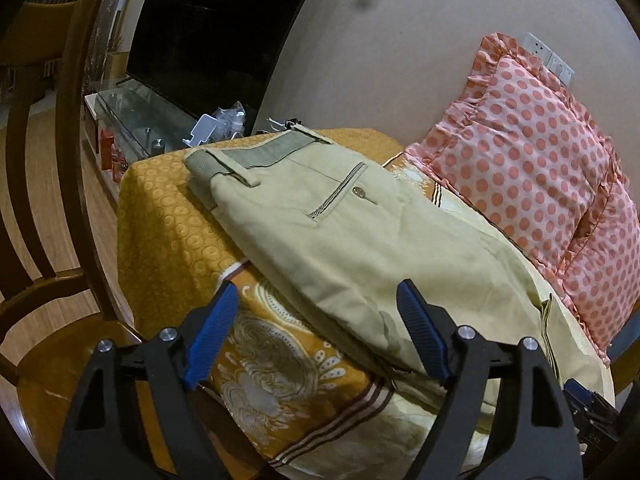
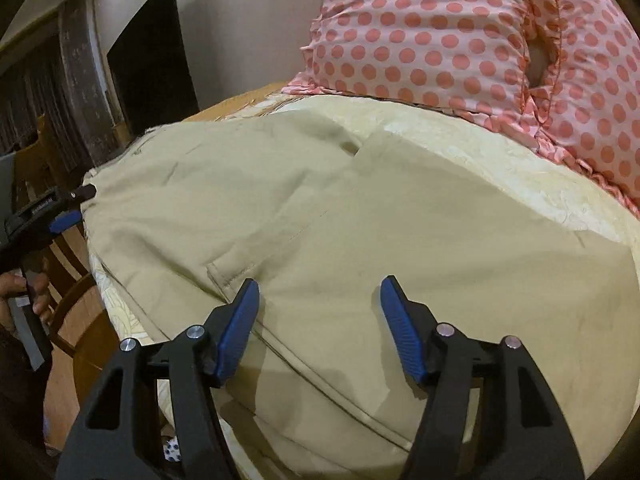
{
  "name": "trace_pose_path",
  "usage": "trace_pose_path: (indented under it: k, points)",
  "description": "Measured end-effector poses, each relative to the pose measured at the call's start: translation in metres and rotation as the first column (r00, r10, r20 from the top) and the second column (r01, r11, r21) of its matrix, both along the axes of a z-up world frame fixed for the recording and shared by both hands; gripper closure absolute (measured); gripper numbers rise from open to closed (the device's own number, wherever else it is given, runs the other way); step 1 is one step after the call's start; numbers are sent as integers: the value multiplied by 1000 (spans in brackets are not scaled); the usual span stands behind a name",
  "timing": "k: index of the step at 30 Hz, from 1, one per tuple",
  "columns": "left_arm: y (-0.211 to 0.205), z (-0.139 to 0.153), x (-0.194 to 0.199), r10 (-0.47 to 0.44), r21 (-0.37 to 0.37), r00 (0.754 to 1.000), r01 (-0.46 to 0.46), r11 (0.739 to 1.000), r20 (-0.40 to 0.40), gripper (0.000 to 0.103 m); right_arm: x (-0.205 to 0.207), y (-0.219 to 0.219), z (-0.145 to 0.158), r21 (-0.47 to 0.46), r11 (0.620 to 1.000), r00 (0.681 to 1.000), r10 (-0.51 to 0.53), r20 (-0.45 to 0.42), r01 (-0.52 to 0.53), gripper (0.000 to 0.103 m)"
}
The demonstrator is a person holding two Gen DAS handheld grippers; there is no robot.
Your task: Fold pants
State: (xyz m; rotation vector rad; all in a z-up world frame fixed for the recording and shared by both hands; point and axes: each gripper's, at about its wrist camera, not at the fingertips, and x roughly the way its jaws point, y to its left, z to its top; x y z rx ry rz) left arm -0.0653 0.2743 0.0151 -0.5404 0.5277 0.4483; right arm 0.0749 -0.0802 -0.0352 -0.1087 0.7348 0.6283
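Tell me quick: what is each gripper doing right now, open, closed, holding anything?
Left gripper: open, holding nothing, above the edge of the beige cotton pants.
Right gripper: open, holding nothing, over the pants.

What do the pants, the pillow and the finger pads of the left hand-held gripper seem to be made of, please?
Pants: matte beige woven cloth, probably cotton twill, with soft creases and stitched pocket.
Pillow: thin, light fabric, pink with coral dots, its edge gathered into ruffles.
Pads of the left hand-held gripper: blue, finely ribbed, likely rubber or plastic; cannot tell which.
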Motion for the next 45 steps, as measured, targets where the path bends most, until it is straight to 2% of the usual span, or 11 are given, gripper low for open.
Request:
trace_pose_path:
  k: [15, 16, 18, 20, 23, 30, 33, 34, 37, 41, 45]
  points:
    - [17, 6, 33, 10, 41, 996, -6, 999, -84, 19, 3, 3, 0, 67, 998, 999, 21, -31, -19, 28]
    - [19, 6, 35, 11, 31, 997, -8, 999, -81, 21, 6, 2, 0, 68, 997, 999, 23, -31, -20, 28]
    - [28, 5, 38, -5, -57, 999, 2, 998, -50, 62, 4, 0, -1, 84, 996, 999, 26, -32, -24, 28]
    - [44, 2, 34, 39, -153, 999, -42, 987, -26, 82, 4, -7, -1, 128, 992, 999, 27, -44, -21, 28]
    - [54, 1, 35, 38, -224, 999, -38, 974, -8, 90, 2, -23, 1, 203, 979, 997, 29, -68, -15, 28]
    - [-23, 84, 73, -106, 142, 994, 109, 984, -30, 95, -11, -89, 14, 329, 940, 996, -80, -36, 88, 28]
    - [-109, 126, 98, -310, 315, 951, 296, 902, -5, 95, -17, -133, 22, 390, 901, 981, -194, -26, 189, 28]
    - [-152, 136, 104, -419, 376, 908, 390, 841, -5, 95, -20, -152, 24, 419, 878, 970, -243, -29, 233, 28]
    - [-244, 140, 105, -658, 459, 753, 592, 663, -20, 94, -26, -201, 27, 487, 804, 931, -359, -62, 342, 28]
    - [-349, 90, 98, -866, 427, 477, 821, 379, -148, 92, -34, -247, 18, 542, 719, 889, -438, -131, 434, 28]
    - [-386, 30, 98, -888, 314, 352, 914, 258, -295, 91, -29, -275, 4, 598, 644, 872, -430, -233, 477, 28]
